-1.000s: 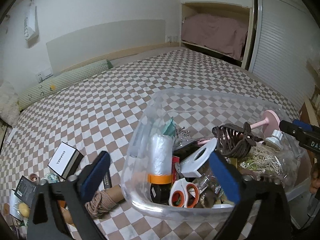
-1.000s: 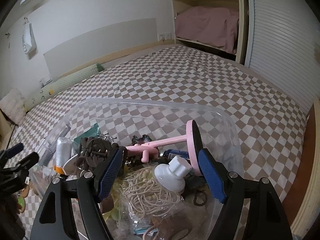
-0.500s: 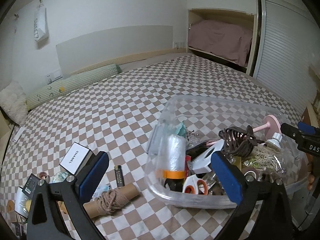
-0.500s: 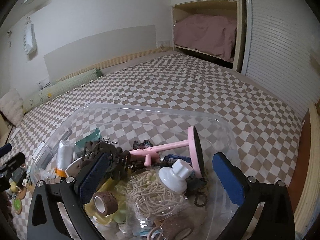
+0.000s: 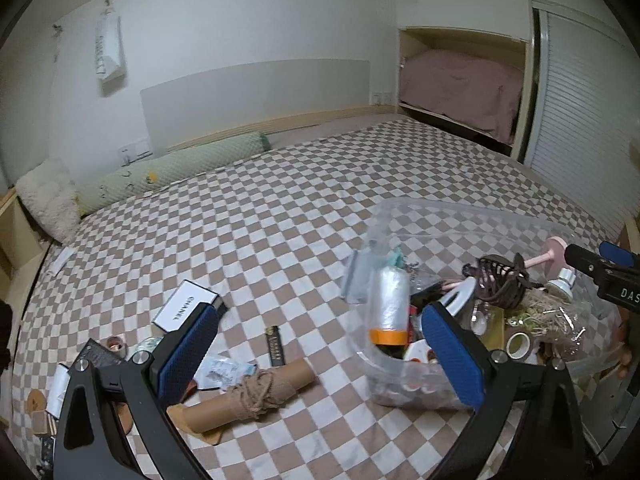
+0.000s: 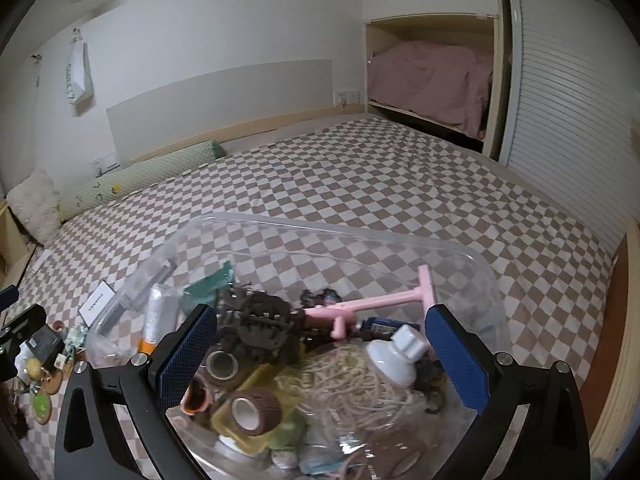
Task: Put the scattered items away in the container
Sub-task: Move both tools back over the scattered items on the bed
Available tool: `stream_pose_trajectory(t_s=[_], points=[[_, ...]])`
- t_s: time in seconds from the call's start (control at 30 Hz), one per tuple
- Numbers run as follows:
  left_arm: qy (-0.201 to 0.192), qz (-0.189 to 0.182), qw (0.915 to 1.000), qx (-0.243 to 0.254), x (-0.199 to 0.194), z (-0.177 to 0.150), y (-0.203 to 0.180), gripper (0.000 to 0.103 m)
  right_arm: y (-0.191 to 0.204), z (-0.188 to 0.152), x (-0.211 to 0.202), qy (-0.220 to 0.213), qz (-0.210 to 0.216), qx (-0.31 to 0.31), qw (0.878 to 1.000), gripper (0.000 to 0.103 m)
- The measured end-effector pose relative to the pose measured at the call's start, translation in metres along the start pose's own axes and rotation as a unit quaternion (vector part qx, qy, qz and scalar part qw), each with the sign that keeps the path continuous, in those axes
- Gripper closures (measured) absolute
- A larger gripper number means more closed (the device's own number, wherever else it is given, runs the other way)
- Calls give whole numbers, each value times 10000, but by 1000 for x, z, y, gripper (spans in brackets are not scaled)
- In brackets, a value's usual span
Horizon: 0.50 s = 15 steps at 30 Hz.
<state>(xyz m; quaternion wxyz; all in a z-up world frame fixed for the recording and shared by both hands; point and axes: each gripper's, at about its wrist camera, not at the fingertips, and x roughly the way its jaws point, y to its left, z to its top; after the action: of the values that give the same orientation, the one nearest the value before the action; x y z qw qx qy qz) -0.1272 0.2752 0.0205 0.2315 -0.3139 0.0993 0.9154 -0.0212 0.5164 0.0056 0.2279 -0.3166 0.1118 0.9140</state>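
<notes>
The clear plastic container [image 6: 460, 252] stands on the checkered bed [image 5: 280, 216], full of small items. The right hand-held gripper [image 6: 320, 356] hangs over it, spread and empty. The left hand-held gripper [image 5: 316, 348], also spread, is above a cardboard tube [image 5: 248, 392] left of the container, near a white Chanel box [image 5: 184, 308].

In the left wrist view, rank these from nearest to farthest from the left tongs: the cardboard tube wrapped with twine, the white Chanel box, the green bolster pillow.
1. Cardboard tube: lies on the checkered bedspread right between the open left tongs.
2. White Chanel box: just beyond the left finger, on the left.
3. Green bolster pillow: far back by the headboard.
</notes>
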Motion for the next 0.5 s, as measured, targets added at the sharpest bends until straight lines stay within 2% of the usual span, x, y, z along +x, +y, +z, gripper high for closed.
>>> stream_pose_trajectory(t_s=[0.33, 0.5], points=[[-82, 405, 9989, -222, -16, -8, 38, 1, 36, 0, -3, -109, 307, -128, 9994, 0], [-81, 591, 9974, -398, -25, -14, 63, 0, 62, -1, -5, -146, 415, -406, 9982, 0]])
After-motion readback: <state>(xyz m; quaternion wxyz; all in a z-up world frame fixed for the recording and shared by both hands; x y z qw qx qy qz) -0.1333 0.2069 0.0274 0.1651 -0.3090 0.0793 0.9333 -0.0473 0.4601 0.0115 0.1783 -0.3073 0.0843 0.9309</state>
